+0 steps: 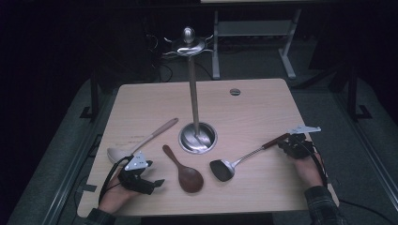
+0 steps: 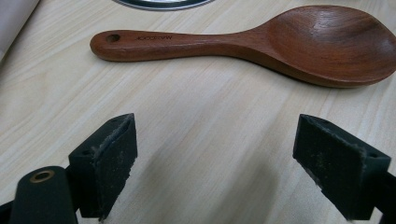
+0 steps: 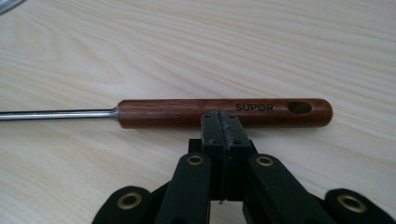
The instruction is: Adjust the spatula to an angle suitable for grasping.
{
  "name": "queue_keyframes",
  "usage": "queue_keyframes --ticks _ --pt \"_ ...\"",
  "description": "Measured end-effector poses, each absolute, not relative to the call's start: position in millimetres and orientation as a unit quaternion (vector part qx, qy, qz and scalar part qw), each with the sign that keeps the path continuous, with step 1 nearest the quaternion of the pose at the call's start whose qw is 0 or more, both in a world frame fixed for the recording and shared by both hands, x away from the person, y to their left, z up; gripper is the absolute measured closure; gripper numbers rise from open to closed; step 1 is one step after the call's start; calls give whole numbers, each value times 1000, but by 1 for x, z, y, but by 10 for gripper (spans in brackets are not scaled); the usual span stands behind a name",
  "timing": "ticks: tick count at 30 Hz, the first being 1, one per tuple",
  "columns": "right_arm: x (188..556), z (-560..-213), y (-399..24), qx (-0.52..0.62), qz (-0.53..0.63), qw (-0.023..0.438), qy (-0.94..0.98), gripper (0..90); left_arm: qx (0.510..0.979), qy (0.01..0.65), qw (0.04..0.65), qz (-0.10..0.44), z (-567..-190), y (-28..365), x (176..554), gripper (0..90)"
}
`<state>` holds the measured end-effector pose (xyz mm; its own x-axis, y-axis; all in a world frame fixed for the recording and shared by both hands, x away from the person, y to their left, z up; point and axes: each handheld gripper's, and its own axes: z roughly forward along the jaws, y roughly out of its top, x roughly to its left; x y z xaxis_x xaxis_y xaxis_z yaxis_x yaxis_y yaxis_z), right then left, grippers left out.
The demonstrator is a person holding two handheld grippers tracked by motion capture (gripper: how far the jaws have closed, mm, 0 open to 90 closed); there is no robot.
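A dark wooden spoon (image 1: 185, 171) (image 2: 261, 42) lies at the table's front middle, bowl toward me. My left gripper (image 1: 156, 183) (image 2: 215, 158) rests open on the table just left of it, with bare tabletop between its pads. A metal turner (image 1: 234, 161) with a reddish wooden handle (image 3: 224, 112) lies to the right. My right gripper (image 1: 286, 142) (image 3: 220, 119) is shut, pads pressed together with nothing between them, tips right at the near side of that handle. A white ladle (image 1: 141, 140) lies at the left.
A tall steel utensil stand (image 1: 193, 84) rises from a round base (image 1: 198, 137) in the table's middle, hooks at its top. A small round grommet (image 1: 235, 92) sits near the far edge. Dark floor and desk legs lie beyond the table (image 1: 263, 117).
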<state>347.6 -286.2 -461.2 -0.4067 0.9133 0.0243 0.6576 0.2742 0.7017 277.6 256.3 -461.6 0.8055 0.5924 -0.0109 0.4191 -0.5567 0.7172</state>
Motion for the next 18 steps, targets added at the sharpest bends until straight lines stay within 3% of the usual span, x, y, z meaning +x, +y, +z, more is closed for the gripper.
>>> queue_keyframes --ticks 18 --pt "371 -464 -273 508 324 196 774 898 875 290 370 115 -462 256 278 136"
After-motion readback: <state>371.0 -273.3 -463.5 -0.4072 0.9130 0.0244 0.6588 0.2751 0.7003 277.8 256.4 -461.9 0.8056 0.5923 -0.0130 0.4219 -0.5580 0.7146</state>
